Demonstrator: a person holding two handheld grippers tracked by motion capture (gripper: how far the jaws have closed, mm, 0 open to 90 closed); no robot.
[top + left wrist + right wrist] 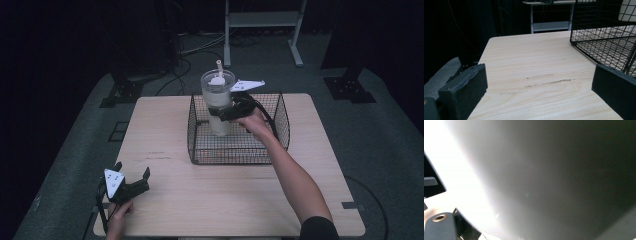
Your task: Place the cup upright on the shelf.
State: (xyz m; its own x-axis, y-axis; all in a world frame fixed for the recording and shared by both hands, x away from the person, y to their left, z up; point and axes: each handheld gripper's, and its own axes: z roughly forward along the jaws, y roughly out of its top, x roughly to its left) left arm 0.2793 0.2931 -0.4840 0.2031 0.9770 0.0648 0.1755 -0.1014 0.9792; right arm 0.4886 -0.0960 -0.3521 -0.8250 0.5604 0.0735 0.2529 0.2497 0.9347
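Right gripper (226, 113) is clamping the pale tumbler (218, 102) around its mid-body, jaws closed on it from the person's right side. Tumbler is standing upright, long axis vertical, lid and straw (219, 66) on top, positioned over the back-left part of the black wire basket (239, 159). Base is probably touching the basket floor, but the mesh is hiding it, so can't confirm. In the right gripper view the tumbler wall (549, 175) is pressing right up against the camera. Left gripper (132, 180) is idling near the table's (225, 200) front-left corner, jaws spread wide, holding nothing, well apart from the basket. Right hand is clearly nearer; any lift or lowering is running straight along the tumbler's vertical axis.
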